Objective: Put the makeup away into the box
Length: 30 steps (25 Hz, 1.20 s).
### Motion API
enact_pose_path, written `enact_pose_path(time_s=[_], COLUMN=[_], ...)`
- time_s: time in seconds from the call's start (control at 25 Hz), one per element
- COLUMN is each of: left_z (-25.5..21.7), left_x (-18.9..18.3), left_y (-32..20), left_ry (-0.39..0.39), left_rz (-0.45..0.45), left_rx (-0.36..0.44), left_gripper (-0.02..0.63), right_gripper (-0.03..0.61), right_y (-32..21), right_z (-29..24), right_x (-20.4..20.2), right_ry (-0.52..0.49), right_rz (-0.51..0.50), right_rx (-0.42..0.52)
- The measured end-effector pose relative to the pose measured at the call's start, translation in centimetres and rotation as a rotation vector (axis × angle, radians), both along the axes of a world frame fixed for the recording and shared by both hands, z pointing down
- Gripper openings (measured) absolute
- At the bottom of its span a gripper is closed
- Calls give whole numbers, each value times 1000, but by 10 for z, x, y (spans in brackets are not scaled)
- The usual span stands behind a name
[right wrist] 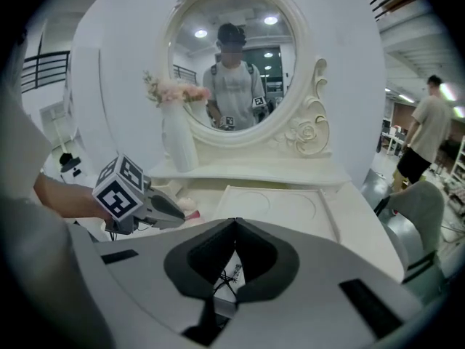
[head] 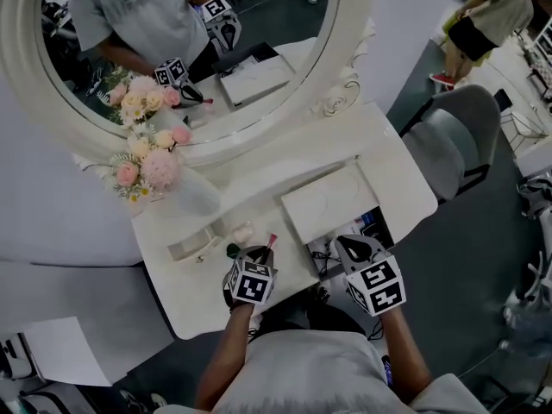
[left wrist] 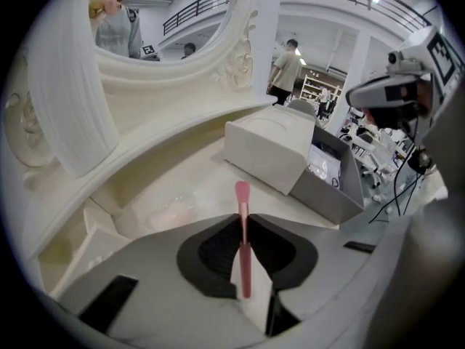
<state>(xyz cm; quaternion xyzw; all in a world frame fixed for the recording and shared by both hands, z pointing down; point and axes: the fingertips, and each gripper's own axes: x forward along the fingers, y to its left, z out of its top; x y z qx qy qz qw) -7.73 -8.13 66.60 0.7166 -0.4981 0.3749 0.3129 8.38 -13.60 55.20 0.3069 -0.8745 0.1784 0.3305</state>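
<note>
A thin pink makeup stick (left wrist: 243, 247) stands upright between the jaws of my left gripper (left wrist: 242, 220), which is shut on it. In the head view that gripper (head: 266, 250) hovers over the front of the white dressing table (head: 185, 304), with the pink stick (head: 272, 241) poking out beyond its tips. The grey box (left wrist: 328, 203) lies open to the right, its white lid (left wrist: 265, 147) raised behind it. My right gripper (head: 347, 245) hangs shut and empty above the box (head: 373, 224). In the right gripper view its jaws (right wrist: 234, 225) meet, and the left gripper (right wrist: 187, 214) shows at the left.
A pale pink round item (head: 242, 230) and a small dark green item (head: 231, 250) lie near a shallow white tray (head: 191, 248). A vase of pink flowers (head: 148, 164) stands before the oval mirror (head: 259, 123). A grey chair (head: 461, 141) stands right of the table.
</note>
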Motion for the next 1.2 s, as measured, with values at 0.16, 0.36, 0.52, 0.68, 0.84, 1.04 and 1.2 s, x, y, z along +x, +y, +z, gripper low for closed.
enact_pose_path(time_s=[0.16, 0.36, 0.52, 0.68, 0.84, 1.04, 1.2], left_z=[-30, -72, -97, -115, -122, -120, -107], left_x=[4, 22, 42, 64, 89, 128, 164], left_y=[-16, -27, -32, -39, -45, -48, -47], left_ry=[37, 86, 104, 122, 146, 166, 173], left_rz=[50, 114, 187, 257, 319, 397, 474], left_rx=[87, 165, 224, 268, 290, 282, 254], left_gripper=[63, 63, 63, 63, 63, 63, 63], right_gripper=[0, 0, 0, 0, 0, 0, 0], right_y=[2, 14, 22, 31, 38, 42, 42], right_z=[-15, -35, -45, -51, -53, -56, -48], right_x=[13, 26, 41, 56, 71, 91, 109], right_ry=[-27, -50, -48, -40, -36, -38, -18], right_rz=[110, 205, 272, 329, 379, 416, 437], right_rx=[23, 64, 92, 107, 117, 128, 111])
